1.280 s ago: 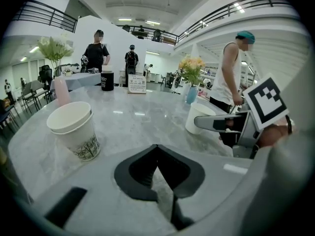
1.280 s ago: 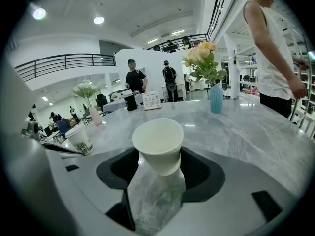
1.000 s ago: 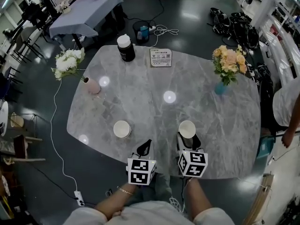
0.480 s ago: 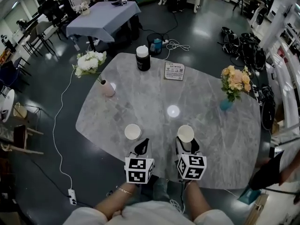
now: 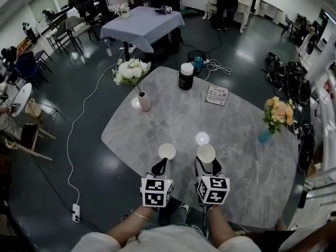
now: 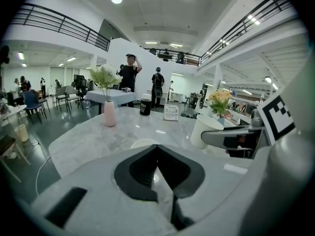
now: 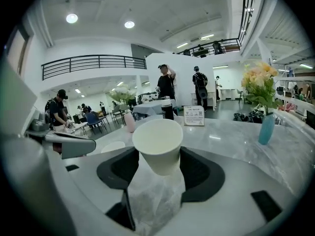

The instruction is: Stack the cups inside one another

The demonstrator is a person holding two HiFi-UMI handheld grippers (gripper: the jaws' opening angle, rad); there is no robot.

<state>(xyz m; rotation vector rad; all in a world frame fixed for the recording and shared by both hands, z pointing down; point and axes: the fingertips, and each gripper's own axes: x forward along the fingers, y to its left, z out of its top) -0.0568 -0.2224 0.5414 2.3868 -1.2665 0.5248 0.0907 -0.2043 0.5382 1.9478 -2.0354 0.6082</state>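
Two white paper cups are in view. One cup [image 5: 167, 151] stands upright on the grey marble table [image 5: 173, 117], just beyond my left gripper [image 5: 161, 163], whose jaws are shut with nothing between them. In the left gripper view that cup's rim [image 6: 144, 143] peeks over the closed jaw tips. My right gripper [image 5: 208, 164] is shut on the second cup [image 5: 206, 153], holding it upright by its lower wall. The right gripper view shows this held cup [image 7: 158, 149] tilted slightly between the jaws, with the standing cup [image 7: 113, 145] to its left.
On the table's far side stand a pink vase of white flowers [image 5: 144, 103], a black canister with a white lid [image 5: 186, 76] and a sign card [image 5: 217, 94]. A blue vase of orange flowers [image 5: 265, 136] is at the right. People stand in the background.
Both grippers have shifted left along the table. The held cup now sits close beside the standing cup, which was earlier off to the left of my left gripper.
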